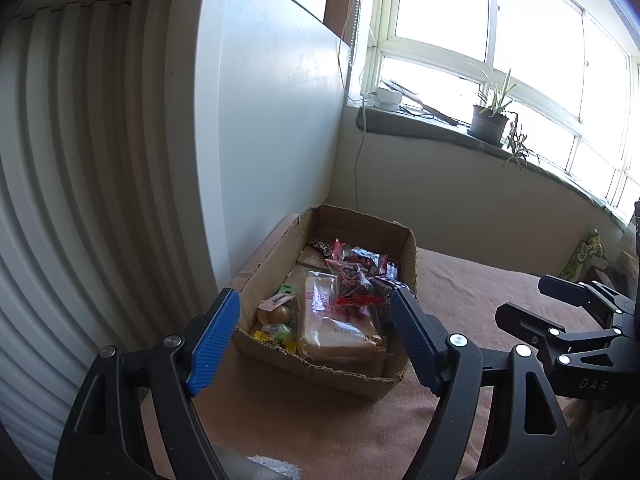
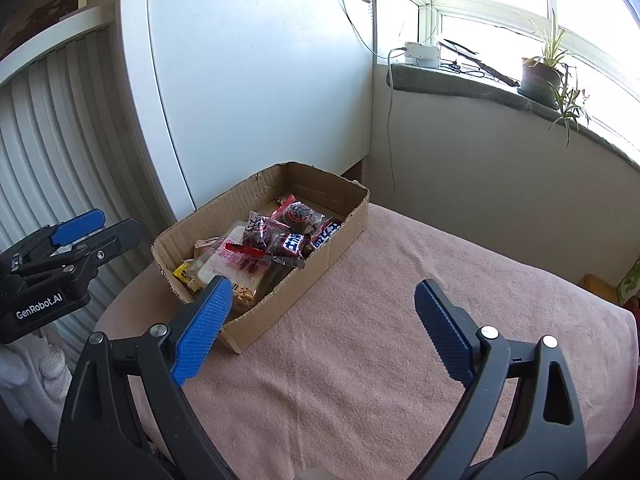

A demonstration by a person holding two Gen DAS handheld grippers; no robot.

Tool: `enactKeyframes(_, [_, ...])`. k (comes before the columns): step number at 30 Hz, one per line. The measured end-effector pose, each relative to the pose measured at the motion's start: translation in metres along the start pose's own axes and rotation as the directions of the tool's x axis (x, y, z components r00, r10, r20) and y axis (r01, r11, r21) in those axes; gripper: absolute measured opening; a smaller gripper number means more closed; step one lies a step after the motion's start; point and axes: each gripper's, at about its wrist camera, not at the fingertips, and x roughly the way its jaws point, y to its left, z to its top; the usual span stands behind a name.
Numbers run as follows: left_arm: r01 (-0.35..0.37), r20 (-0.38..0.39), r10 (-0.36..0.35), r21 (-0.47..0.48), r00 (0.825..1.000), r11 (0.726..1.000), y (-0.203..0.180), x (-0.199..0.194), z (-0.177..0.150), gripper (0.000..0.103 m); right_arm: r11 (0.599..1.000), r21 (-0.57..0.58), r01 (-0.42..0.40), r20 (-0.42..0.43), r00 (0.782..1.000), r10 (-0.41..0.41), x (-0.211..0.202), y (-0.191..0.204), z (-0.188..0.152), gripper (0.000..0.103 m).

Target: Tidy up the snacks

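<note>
Both claws, left claw (image 1: 314,316) and right claw (image 2: 322,308), are held wide and empty near the box (image 2: 304,280), where the snacks (image 2: 276,240) are already gathered on the pink-covered bench (image 2: 380,360), so little appears left beyond a green pack (image 1: 584,254) far right.

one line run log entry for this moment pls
left tool: open, empty | right tool: open, empty | brown cardboard box: on pink cloth, holds wrapped snacks | clear-bagged bread: in box
</note>
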Motion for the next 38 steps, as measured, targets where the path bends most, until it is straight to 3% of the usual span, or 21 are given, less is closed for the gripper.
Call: enactKeyframes(38, [0.005, -0.012, -0.005, 0.017, 1.0, 1.0, -0.018, -0.008, -0.007, 0.078, 0.998, 0.061, 0.031, -0.014, 0.999, -0.031, -0.003, -0.022, -0.015, 0.095])
